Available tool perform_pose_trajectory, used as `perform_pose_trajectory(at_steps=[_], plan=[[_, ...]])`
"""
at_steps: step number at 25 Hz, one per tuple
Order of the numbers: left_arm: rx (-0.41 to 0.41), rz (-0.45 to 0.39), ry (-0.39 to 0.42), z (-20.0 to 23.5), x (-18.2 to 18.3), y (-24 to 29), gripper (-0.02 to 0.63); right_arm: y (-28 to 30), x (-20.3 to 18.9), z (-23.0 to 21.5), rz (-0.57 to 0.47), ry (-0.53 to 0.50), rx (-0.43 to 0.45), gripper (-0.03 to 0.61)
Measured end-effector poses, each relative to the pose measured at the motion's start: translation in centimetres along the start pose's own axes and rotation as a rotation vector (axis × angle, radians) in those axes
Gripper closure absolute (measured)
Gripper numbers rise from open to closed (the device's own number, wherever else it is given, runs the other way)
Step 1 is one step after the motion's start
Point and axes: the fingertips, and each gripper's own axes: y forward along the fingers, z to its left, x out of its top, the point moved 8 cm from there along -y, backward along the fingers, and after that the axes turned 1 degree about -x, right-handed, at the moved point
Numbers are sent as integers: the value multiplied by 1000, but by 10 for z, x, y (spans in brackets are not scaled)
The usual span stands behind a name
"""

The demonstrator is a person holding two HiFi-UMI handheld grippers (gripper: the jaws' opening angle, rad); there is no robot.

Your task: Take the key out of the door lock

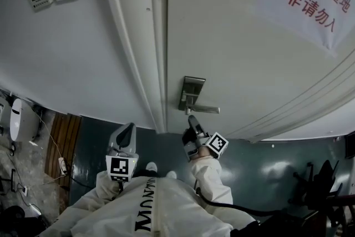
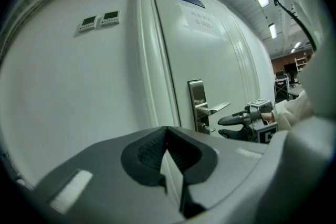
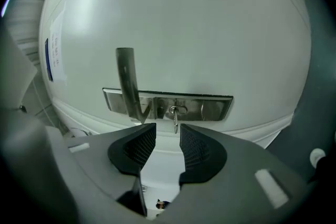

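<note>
Head view: my right gripper (image 1: pixel 192 124) sits just under the door handle (image 1: pixel 203 110), pointed at the lock plate (image 1: pixel 192 94). The left gripper (image 1: pixel 125 140) hangs back, well apart from the door.

Left gripper view: the left claw's pads are pressed together on nothing. The key (image 2: pixel 210 129) pokes out of the plate below the handle.

Right gripper view: the claw is spread wide and empty. The key, still in the lock, lines up with the gap, but the pads (image 3: pixel 140 148) aren't on it yet. My plan is to ease forward until they flank the key's head, pinch firmly, then pull straight back with no twist. The handle's right beside one pad, so I'd watch for a snag.
</note>
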Motion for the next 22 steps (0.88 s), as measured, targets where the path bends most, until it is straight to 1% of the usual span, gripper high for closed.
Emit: perform_pose_trajectory(at_steps=[4,6,12,17,20,22], plan=[[25,14,-9,8,-5,-7,614,15,3,-10,-23,102,38,453],[32,16,-12,11,-6,-9,614,23,5,-13,-28,133,53,453],[31,18,-15,13,-8,-9,614,37,11,-16,-42,158,64,457],[18,14,-17,12,-8,-4,614,42,12,-15,-41,170,67,485],[11,12,-20,10,-8,-2,614,46,9,-13,-16,146,47,506],[9,9,-21,10,-7,0,614,47,8,-13,-18,142,25,545]])
